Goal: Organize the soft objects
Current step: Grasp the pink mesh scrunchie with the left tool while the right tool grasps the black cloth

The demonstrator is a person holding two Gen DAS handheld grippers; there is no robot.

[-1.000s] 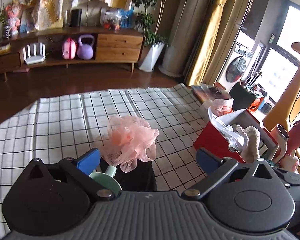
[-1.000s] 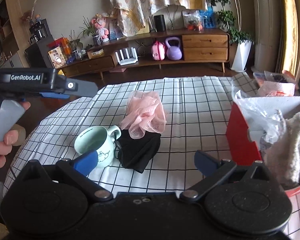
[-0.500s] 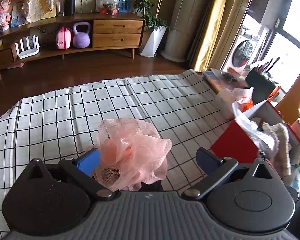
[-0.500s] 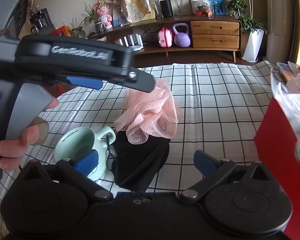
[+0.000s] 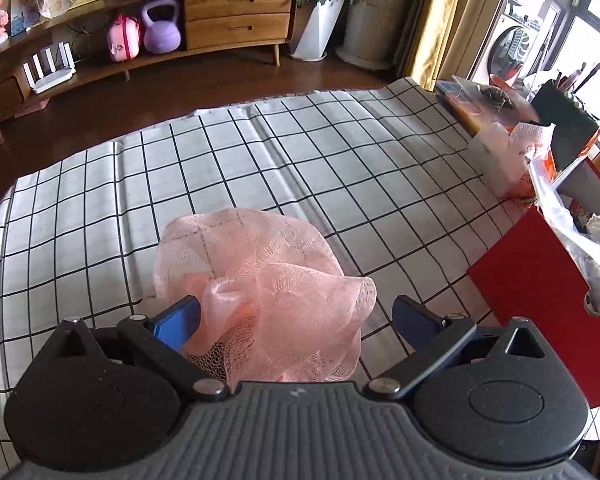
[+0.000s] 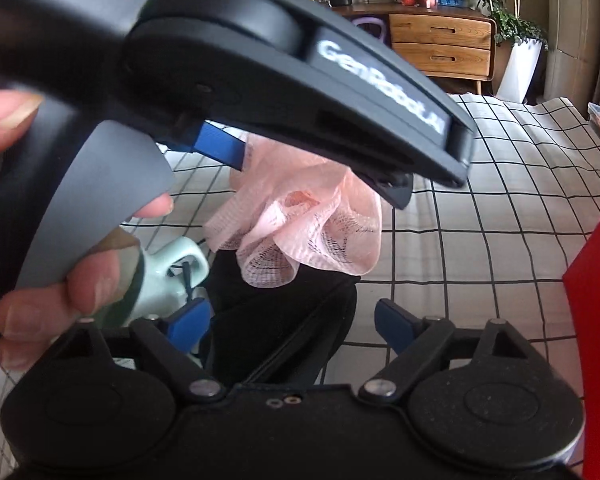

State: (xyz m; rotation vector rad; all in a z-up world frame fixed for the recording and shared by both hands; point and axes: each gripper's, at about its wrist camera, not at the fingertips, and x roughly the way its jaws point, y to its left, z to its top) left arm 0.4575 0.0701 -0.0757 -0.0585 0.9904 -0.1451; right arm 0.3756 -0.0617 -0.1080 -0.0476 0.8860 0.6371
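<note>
Pink mesh now fills the lower centre of the left wrist view: the bath puff (image 5: pixel 260 292), small and farther up the frame a second ago, sits large between the fingers of the left gripper (image 5: pixel 296 318). Its blue left finger (image 5: pixel 178 322) touches the puff's edge, while the right finger (image 5: pixel 414 320) stands clear of it, so the jaws are spread and not pressing. The mint mug that showed under the puff earlier is hidden in this view.

In the right wrist view the left gripper, a small shape at the left edge a second ago, spreads across the upper half of the frame, with a hand (image 6: pixel 80 264) on its grey handle. The right gripper (image 6: pixel 292 320) has just been narrowing its jaws, yet they stand apart, with the black cloth (image 6: pixel 284 320) between them and no pad visibly pressing it. The puff rests on that cloth, beside the mug (image 6: pixel 172 276), on the checked tablecloth (image 6: pixel 480 240). A red box (image 5: pixel 540 300) stands at the right edge.
</note>
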